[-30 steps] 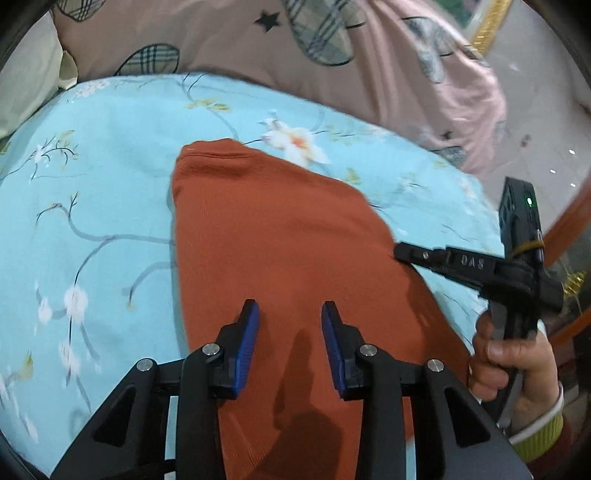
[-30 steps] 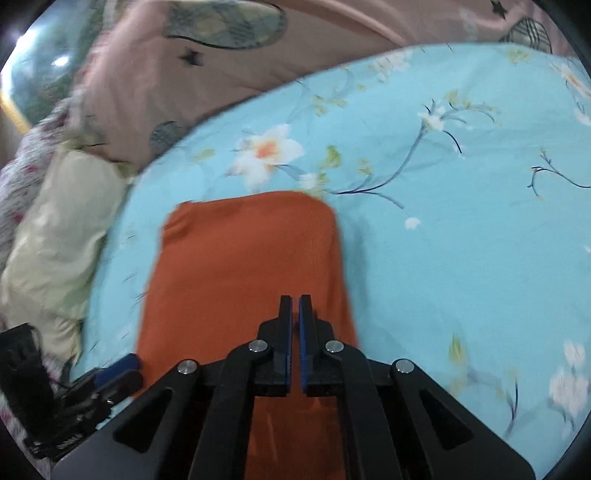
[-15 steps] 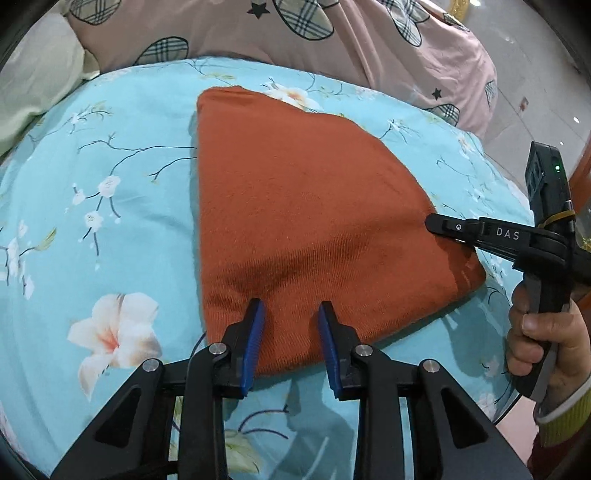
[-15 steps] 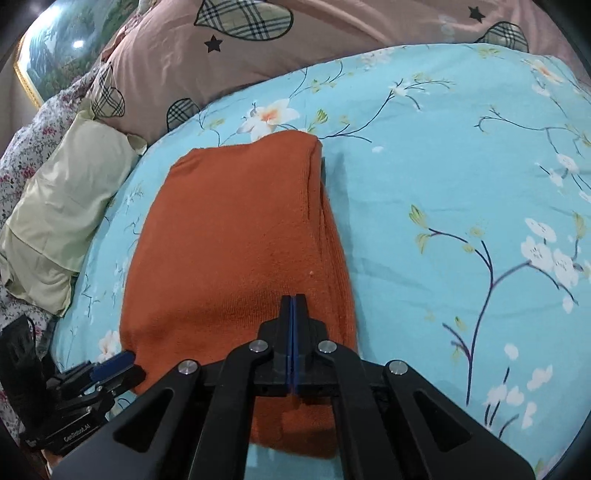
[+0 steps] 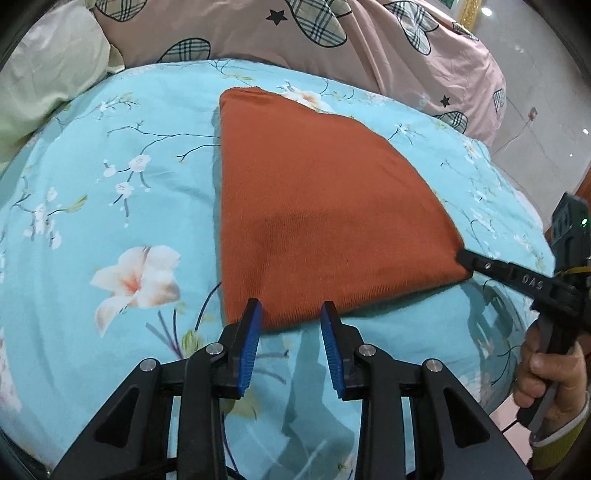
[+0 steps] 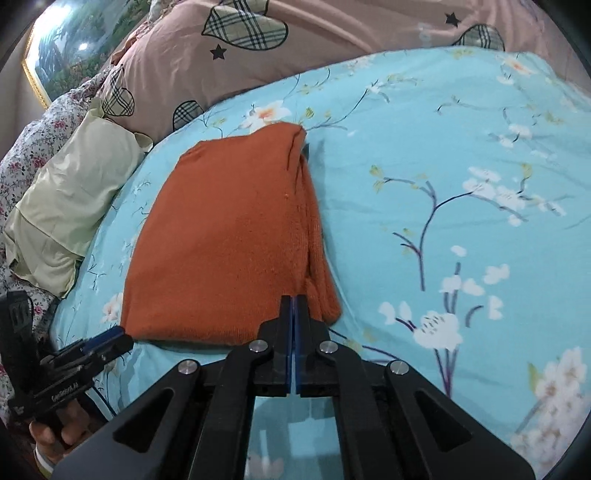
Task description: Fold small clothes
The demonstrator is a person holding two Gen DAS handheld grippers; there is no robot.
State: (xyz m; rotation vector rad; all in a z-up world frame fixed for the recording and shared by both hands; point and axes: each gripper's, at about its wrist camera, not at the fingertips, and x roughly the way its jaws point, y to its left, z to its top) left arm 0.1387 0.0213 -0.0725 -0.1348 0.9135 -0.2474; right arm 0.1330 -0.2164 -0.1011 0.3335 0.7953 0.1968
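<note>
A folded rust-orange knit garment [image 5: 314,206] lies flat on the light-blue floral bedsheet [image 5: 110,206]; it also shows in the right wrist view [image 6: 229,243], with stacked layers along its right edge. My left gripper [image 5: 291,314] is open and empty, its blue pads just at the garment's near edge. My right gripper [image 6: 293,301] has its jaws closed together at the garment's near right corner; nothing shows between them. It also shows in the left wrist view [image 5: 463,256], its tip touching that corner. The left gripper shows in the right wrist view [image 6: 110,338].
A pink quilt with plaid hearts [image 5: 295,33] lies along the far side of the bed. A pale yellow-green pillow [image 6: 70,206] sits at the left. The bed edge and tiled floor [image 5: 535,110] are at the right.
Both grippers have drawn back toward me from over the garment to its near edge. The left stays open, the right stays shut. The garment lies still.
</note>
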